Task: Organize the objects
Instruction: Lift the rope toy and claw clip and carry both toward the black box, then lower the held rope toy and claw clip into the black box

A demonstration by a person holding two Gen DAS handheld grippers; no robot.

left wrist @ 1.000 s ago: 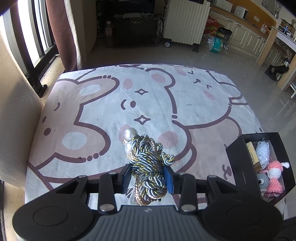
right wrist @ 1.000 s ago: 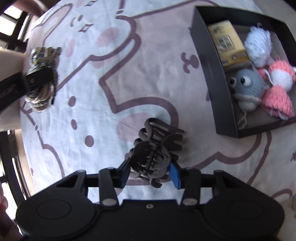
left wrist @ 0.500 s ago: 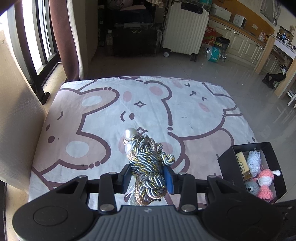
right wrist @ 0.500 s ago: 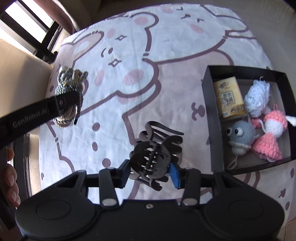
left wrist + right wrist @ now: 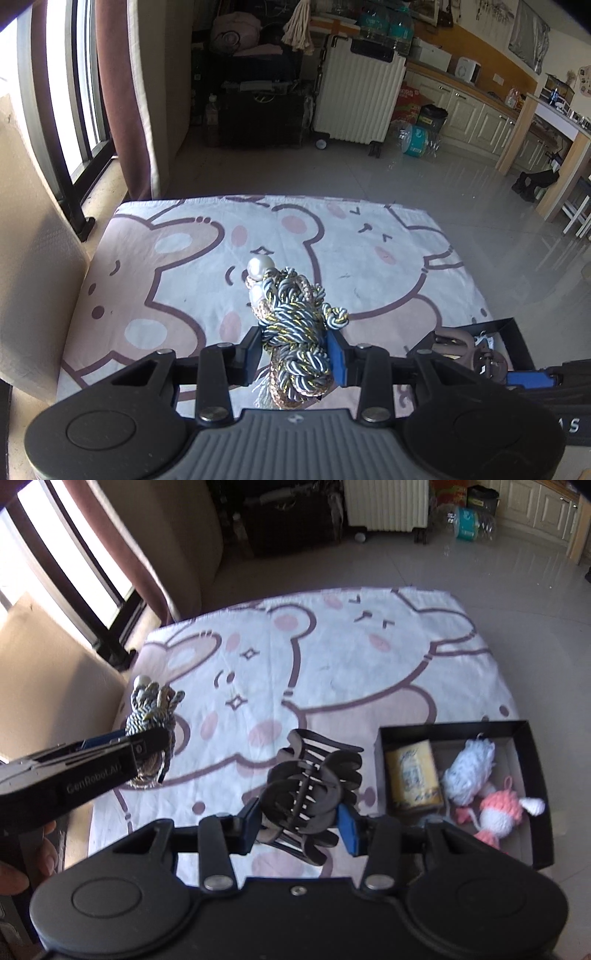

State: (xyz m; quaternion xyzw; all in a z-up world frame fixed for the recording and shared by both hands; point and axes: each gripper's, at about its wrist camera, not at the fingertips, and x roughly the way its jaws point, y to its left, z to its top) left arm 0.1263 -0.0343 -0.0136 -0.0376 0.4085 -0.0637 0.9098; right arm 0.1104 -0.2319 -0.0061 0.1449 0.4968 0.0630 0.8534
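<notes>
My left gripper [image 5: 295,354] is shut on a twisted rope hair tie with pearls [image 5: 291,325], held high above the bear-print cloth [image 5: 177,280]. It also shows in the right wrist view [image 5: 149,731], at the left. My right gripper [image 5: 301,821] is shut on a dark claw hair clip [image 5: 308,794], held above the cloth just left of the black box [image 5: 461,729]. The box holds a yellow packet [image 5: 412,777], a white yarn ball [image 5: 467,771] and a pink crocheted toy [image 5: 498,810]. The clip and box [image 5: 517,336] show at the right in the left wrist view.
The cloth covers a low square surface with floor around it. A beige padded panel [image 5: 33,288] stands along its left side. A white suitcase [image 5: 356,99], dark bags and kitchen cabinets [image 5: 476,110] stand far back. A window with a curtain [image 5: 114,92] is at the left.
Both grippers have risen and tilted up, so the cloth looks smaller and more of the room shows. The right gripper with the clip has come closer to the box.
</notes>
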